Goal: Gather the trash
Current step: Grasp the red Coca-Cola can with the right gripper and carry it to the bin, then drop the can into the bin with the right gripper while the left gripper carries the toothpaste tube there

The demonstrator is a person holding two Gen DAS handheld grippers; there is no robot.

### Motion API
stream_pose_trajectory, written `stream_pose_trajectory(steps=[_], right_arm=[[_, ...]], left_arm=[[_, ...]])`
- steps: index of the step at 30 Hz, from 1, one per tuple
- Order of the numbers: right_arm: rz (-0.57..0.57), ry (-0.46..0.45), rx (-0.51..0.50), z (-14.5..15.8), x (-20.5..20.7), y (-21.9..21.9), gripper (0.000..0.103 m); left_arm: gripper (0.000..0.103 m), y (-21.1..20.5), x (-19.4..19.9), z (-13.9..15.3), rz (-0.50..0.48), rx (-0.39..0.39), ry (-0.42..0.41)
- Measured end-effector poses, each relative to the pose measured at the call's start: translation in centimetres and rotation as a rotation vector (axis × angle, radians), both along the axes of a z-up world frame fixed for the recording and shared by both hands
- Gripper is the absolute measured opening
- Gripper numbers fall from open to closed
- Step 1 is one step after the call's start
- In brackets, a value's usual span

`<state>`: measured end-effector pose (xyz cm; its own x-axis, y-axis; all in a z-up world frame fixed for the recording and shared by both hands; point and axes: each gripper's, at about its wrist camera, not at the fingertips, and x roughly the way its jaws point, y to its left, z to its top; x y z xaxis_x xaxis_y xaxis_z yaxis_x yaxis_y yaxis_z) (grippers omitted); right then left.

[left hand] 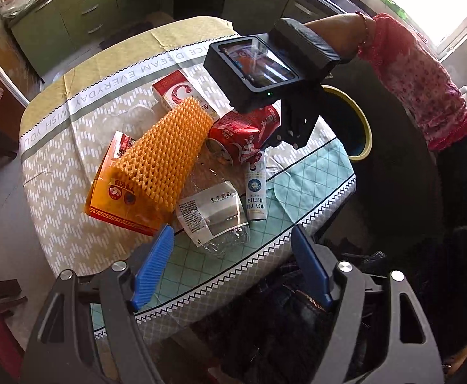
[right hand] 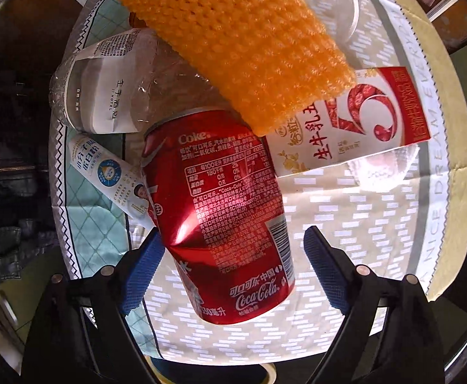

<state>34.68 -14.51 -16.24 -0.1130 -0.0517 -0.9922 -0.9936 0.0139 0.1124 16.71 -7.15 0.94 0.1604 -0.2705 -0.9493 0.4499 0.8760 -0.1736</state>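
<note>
A dented red Coca-Cola can (right hand: pixel 220 224) lies on its side on the table, also in the left wrist view (left hand: pixel 244 132). My right gripper (right hand: pixel 233 252) is open with its blue fingers on either side of the can, apart from it; its body (left hand: pixel 259 67) shows from the left wrist. An orange foam net (left hand: pixel 166 150) lies over a red-and-yellow snack bag (left hand: pixel 111 204). A crushed clear bottle (left hand: pixel 212 214), a small white tube (left hand: pixel 255 188) and a red-white milk carton (left hand: pixel 182 92) lie around. My left gripper (left hand: pixel 230 256) is open and empty above the table's near edge.
A bin with a yellow rim and black liner (left hand: pixel 358 121) stands beside the table at the right. A clear plastic cup (right hand: pixel 336 3) lies behind the foam net. The patterned tablecloth (left hand: pixel 57 147) covers a round table. Green cabinets (left hand: pixel 73 6) stand behind.
</note>
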Motion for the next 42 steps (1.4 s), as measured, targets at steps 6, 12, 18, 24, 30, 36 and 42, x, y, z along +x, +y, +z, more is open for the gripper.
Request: stream_pose_trajectory(steps=[6, 12, 18, 24, 30, 36, 42], right_arm=[[-0.201, 0.062, 0.029, 0.1, 2.0, -3.0, 0.074], [-0.432, 0.031, 0.134, 0.5, 2.1, -8.4, 0.073], [-0.711, -0.019, 0.245, 0.7, 1.9, -14.8, 0.072], [-0.967, -0.072, 0.346, 3.0, 0.8, -21.6, 0.071], [-1.220, -0.162, 0.358, 4.0, -5.2, -28.8, 0.071], [-1.417, -0.210, 0.250, 0.2, -8.3, -36.5, 0.071], [-1.493, -0.254, 0.198, -2.8, -8.0, -38.8, 0.072]], left_arm=[[0.073, 0.3, 0.6, -0.9, -0.006, -0.004, 0.024], [0.073, -1.4, 1.6, -2.6, -0.057, -0.020, 0.052], [0.073, -5.4, 3.0, -6.5, -0.145, -0.041, 0.147], [0.073, -8.9, 5.1, -11.7, -0.155, 0.032, 0.235], [0.073, -10.7, 6.4, -14.6, -0.144, 0.057, 0.283], [0.073, -12.1, 6.4, -15.4, -0.156, 0.084, 0.287], [0.070, -13.5, 5.2, -15.9, -0.165, 0.123, 0.287]])
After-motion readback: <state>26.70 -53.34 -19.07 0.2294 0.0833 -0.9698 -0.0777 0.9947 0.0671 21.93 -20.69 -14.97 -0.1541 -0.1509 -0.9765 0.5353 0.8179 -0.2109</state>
